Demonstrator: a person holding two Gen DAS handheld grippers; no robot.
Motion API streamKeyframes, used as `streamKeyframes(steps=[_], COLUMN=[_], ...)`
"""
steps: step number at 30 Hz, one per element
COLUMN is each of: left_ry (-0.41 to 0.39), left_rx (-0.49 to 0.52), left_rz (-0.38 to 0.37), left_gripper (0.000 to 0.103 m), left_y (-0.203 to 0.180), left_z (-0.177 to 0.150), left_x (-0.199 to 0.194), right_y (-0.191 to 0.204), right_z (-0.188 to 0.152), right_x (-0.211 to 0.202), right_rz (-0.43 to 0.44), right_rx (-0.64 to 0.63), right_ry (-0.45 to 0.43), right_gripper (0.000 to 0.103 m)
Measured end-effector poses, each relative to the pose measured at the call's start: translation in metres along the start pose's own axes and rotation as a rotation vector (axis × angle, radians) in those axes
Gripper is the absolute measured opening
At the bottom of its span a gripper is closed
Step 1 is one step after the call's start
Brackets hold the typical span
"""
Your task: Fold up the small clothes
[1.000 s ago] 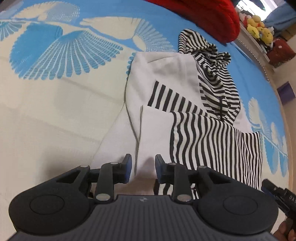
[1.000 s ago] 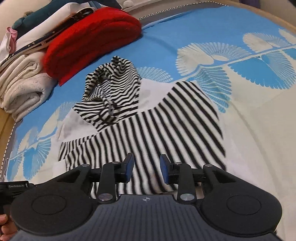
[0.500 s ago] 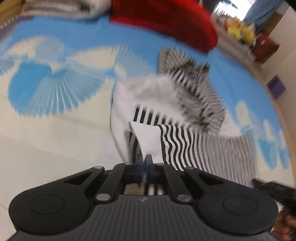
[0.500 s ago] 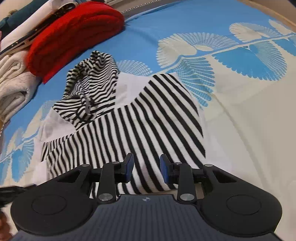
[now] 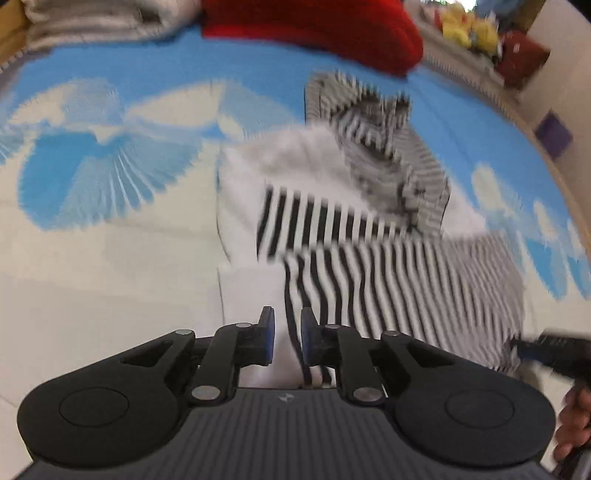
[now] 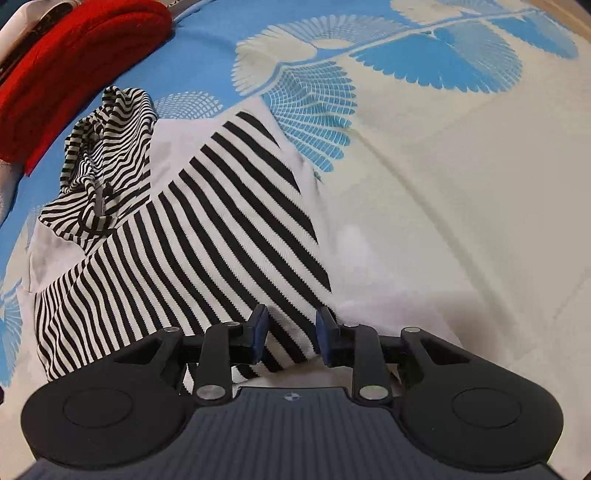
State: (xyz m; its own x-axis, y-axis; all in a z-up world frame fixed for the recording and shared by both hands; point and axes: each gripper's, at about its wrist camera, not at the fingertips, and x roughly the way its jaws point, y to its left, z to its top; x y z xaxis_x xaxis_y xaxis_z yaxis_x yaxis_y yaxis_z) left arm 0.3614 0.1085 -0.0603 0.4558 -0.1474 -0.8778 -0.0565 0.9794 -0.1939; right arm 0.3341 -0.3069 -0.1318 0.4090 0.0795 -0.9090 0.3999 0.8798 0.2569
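Striped hoodie [image 5: 369, 258]: spread on the blue-and-cream bedspread [image 5: 92, 277], just this side of the red knit pile [image 5: 314, 26], hood end nearest the red knit pile, hem end farthest from it. Sleeves folded in across the white body; striped panel on top.

Left gripper [image 5: 287, 332]: at the hem end, far from the red knit pile. Clenched tight on the white edge half a second ago, now released, jaws parted by a narrow gap with the seam between white and striped cloth running through it. Narrower spread than a second ago. Whole left view smeared by motion; more of the red knit pile in sight than a second ago, plus grey-white folded laundry [image 5: 92, 18] beside it and yellow plush toys [image 5: 465, 26] beyond its other end.

Right gripper [image 6: 291, 330]: unclenched, jaws wide apart, same spread as in both earlier frames. Poised over the striped hem of the hoodie [image 6: 207, 236], at the end away from the red knit pile [image 6: 66, 74]. Hoodie larger and nearer in this view than a second ago, the red knit pile pushed further into the top corner, more cream bedspread [image 6: 461, 184] showing. Cannot tell whether the pads touch the cloth.

In the left view, right gripper [image 5: 546, 350] blurred at the hem corner, holding hand [image 5: 576, 417] behind it.
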Motion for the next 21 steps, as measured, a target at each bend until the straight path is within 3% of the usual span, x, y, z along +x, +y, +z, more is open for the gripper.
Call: streamKeyframes(steps=[4,8,10,15,21], left_ry=[0.158,0.085,0.041,0.139,-0.002], left_rx=[-0.031,-0.033,-0.027,-0.028,0.058], left_rz=[0.036,0.043,0.024,0.052,0.067], left_gripper=[0.023,0.027,0.038,0.039,0.039], left_y=[0.009,0.005,0.002,-0.002,-0.023], left_z=[-0.017,-0.013,-0.011,-0.014,0.000], left_x=[0.038,0.023,0.016,0.036,0.002], right_y=[0.011,0.005,0.008,0.013,0.030], right_z=[0.001,0.001,0.002,0.003,0.009], right_x=[-0.007,0.002,-0.003,-0.006,-0.030], right_rz=[-0.004,-0.017,0.000,0.035,0.063], right_rx=[-0.063,-0.021,-0.033,-0.030,-0.101], right_ry=[-0.053,-0.004,-0.019,-0.006,-0.063], right_gripper=[0.031,0.030,0.031,0.031,0.032])
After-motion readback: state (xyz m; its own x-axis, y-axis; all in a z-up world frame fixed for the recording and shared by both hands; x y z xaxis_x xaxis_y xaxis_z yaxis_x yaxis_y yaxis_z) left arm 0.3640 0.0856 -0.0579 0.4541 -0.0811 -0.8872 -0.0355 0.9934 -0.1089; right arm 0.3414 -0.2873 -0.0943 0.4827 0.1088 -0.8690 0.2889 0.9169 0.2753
